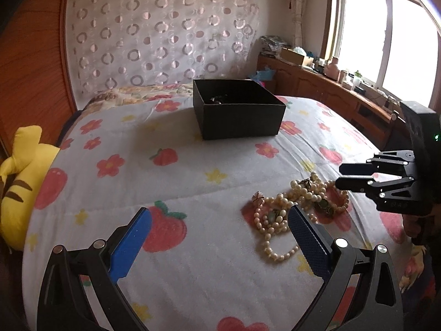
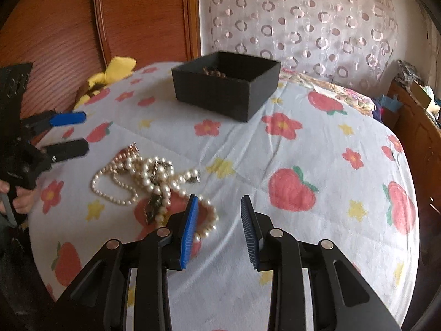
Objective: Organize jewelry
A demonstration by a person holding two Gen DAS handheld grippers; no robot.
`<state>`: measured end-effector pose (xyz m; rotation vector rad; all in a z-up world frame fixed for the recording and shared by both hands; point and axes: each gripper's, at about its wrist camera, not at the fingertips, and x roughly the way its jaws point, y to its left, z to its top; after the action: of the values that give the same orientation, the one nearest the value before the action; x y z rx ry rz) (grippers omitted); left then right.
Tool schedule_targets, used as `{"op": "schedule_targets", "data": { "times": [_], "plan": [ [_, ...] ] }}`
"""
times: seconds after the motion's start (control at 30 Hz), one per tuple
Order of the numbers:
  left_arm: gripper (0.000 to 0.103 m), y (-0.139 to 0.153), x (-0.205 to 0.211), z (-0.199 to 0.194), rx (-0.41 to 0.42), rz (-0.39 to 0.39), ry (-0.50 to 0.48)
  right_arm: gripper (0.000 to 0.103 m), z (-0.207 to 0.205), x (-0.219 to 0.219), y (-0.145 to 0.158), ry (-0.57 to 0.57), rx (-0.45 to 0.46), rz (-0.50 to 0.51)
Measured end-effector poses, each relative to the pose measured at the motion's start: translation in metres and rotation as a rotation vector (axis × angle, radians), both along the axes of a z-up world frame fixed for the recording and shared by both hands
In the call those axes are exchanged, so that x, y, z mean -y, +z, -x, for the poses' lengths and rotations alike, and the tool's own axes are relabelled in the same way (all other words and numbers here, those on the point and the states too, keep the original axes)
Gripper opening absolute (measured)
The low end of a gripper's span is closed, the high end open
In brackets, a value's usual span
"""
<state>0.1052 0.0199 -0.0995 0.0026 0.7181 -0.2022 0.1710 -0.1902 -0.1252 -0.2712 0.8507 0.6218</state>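
A tangled pile of pearl necklaces with a few metal pendants lies on the flowered bedspread. Farther back stands an open black box holding some dark beaded jewelry. My left gripper is wide open and empty, and its right finger hides the near edge of the pile. My right gripper is open with a narrow gap and nothing in it. It hovers just right of the pile, and a pearl loop passes behind its left finger.
A yellow striped plush toy lies at the bed's left edge by the wooden headboard. A wooden cabinet with clutter runs under the window on the right. A person's hand holds the left gripper.
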Motion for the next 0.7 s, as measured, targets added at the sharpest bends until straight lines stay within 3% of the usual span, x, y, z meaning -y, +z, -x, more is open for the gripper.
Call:
{"op": "schedule_targets", "data": {
  "times": [0.27,0.37,0.53,0.7],
  "plan": [
    [0.095,-0.002,-0.005,0.002,-0.013,0.002,0.018,0.033,0.003,-0.008,-0.003,0.026,-0.001,0.042],
    [0.095,-0.002,-0.005,0.003,-0.013,0.005,0.018,0.008,0.009,-0.012,-0.002,0.070,0.001,0.044],
    [0.095,-0.003,-0.002,0.004,-0.033,0.012,0.000,0.008,0.020,-0.012,0.010,0.075,0.065,0.045],
    [0.095,-0.005,0.005,0.007,-0.047,0.016,-0.025,0.008,0.030,-0.002,0.053,0.051,0.175,-0.020]
  ]
}}
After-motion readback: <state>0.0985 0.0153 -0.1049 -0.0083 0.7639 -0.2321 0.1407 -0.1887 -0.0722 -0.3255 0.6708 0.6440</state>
